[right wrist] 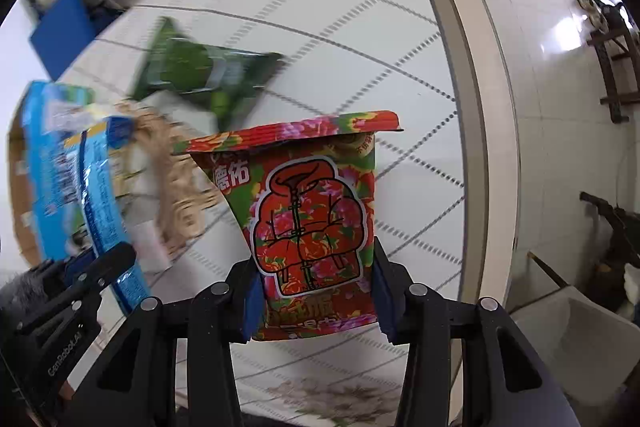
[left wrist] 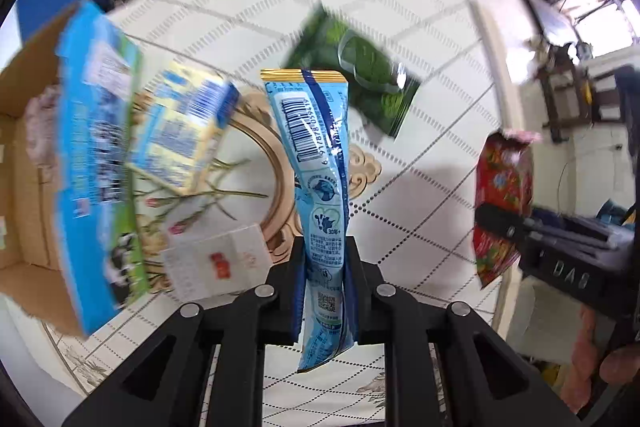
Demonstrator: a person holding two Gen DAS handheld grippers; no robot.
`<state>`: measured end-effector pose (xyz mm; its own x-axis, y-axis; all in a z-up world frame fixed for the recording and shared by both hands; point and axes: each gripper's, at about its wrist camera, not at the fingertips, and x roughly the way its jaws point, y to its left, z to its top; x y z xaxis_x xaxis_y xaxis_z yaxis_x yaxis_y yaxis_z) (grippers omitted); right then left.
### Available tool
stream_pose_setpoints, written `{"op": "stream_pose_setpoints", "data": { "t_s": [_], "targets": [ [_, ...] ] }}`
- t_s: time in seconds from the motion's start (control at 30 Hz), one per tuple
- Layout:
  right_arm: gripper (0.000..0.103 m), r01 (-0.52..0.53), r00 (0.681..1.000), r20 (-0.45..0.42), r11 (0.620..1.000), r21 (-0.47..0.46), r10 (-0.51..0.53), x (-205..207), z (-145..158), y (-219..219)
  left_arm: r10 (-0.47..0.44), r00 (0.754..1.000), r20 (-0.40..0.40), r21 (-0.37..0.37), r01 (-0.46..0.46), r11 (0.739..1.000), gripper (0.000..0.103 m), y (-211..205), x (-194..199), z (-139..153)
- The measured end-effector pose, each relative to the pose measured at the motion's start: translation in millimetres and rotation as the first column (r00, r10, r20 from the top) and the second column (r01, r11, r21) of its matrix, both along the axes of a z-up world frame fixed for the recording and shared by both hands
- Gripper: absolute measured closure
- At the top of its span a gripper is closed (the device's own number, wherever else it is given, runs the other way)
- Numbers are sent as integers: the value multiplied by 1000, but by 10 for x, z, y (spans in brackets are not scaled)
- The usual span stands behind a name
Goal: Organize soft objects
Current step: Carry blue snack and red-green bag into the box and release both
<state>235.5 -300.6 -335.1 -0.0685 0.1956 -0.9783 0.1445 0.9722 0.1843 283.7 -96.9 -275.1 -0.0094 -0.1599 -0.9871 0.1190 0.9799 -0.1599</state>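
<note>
Two handheld grippers are carrying soft packets above a patterned table [left wrist: 420, 155]. The left gripper [left wrist: 325, 267], at the bottom centre of its view, is clamped tight on a slim blue pouch [left wrist: 316, 147], whose long axis is running straight up the frame away from the jaws, barcode facing the camera. The right gripper [right wrist: 314, 291], low in its own view, is pinching a red flowered packet [right wrist: 312, 211] by its lower half, the packet standing upright between the blue pads [right wrist: 251, 303].

A cardboard box [left wrist: 28, 155] is lying open at the left edge of the left-wrist view, behind a tall blue carton [left wrist: 96, 167] and a yellow carton [left wrist: 180, 131]. A green packet [left wrist: 360, 75] is lying flat on the table in the upper centre, apart from both grippers, and a white packet [left wrist: 216, 267] is resting at lower left.

If the box is the collecting place, which is a judgement, it is sitting to the left of both tools, with the left hand nearer; the blue pouch would have to clear the tall carton's top edge.
</note>
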Motion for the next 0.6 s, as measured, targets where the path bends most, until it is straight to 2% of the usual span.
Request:
{"op": "stream_pose_setpoints", "data": {
  "t_s": [0.17, 0.2, 0.33, 0.4, 0.43, 0.6],
  "targets": [
    [55, -31, 995, 101, 997, 70, 24, -155, 664, 420, 21, 996, 92, -53, -16, 998, 89, 492, -103, 595],
    [55, -42, 992, 120, 996, 80, 32, -77, 772, 474, 25, 993, 111, -54, -19, 998, 89, 532, -121, 667],
    [55, -99, 979, 189, 988, 119, 76, 85, 1167, 1181, 59, 980, 190, -54, -50, 997, 89, 1083, -102, 1053],
    [55, -138, 970, 215, 983, 120, 110, 198, 1321, 1765, 78, 973, 219, -41, -71, 997, 89, 1393, -91, 1160],
    [55, -148, 969, 217, 981, 124, 119, 214, 1371, 1747, 80, 970, 231, -28, -76, 997, 89, 1563, -76, 1191],
    [55, -181, 967, 207, 972, 152, 148, 406, 1373, 2758, 128, 958, 257, 35, -142, 989, 88, 2467, 77, 1169]
  ]
}}
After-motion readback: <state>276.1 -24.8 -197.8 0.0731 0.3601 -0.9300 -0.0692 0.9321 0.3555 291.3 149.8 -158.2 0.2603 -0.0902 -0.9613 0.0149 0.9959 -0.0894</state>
